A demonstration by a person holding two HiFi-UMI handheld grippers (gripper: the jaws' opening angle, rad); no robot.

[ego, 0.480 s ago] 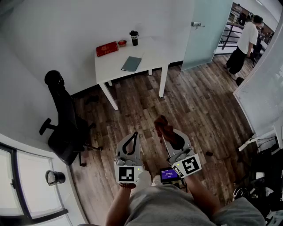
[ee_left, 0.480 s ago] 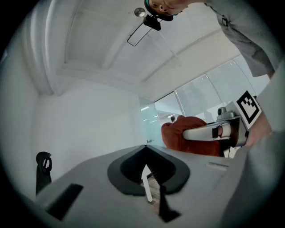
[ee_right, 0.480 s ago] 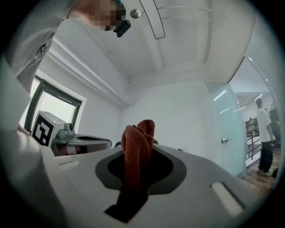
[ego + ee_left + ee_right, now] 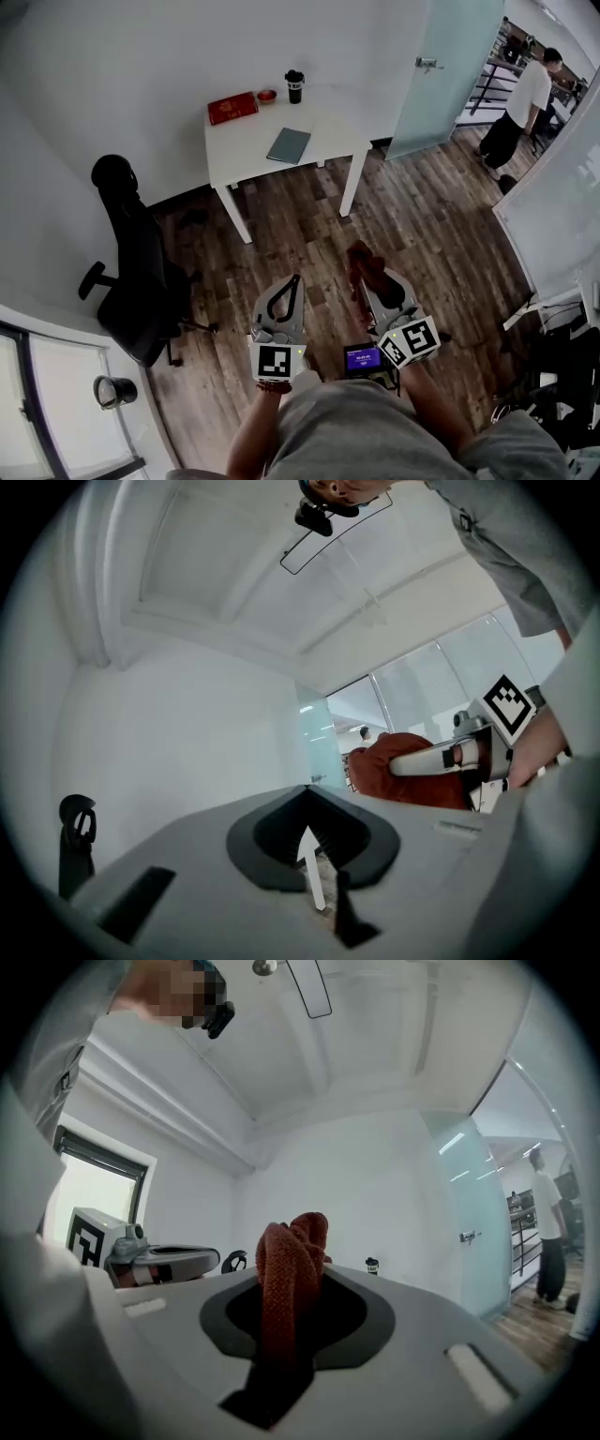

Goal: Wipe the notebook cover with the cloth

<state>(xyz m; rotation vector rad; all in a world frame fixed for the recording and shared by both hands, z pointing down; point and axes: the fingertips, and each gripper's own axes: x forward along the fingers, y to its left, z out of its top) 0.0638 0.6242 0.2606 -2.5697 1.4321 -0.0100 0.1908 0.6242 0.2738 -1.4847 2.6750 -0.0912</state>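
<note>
Clamping red cloth (image 4: 286, 1274) in right claw (image 4: 364, 267), bunched fabric sticking up between jaws. Holding left claw (image 4: 294, 281) fully closed, gripping nothing. Pointing both level above wood floor (image 4: 422, 225). Noting grey notebook (image 4: 288, 145) lying flat on white table (image 4: 333, 131), near red box (image 4: 232, 107) and dark cup (image 4: 294, 86), well apart from both claws.

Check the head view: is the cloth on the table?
No, the right tool holds the cloth above the floor, away from the table.

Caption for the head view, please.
Head view: right gripper clamps a red cloth, left gripper shut and empty, notebook on white table across the wood floor.
</note>
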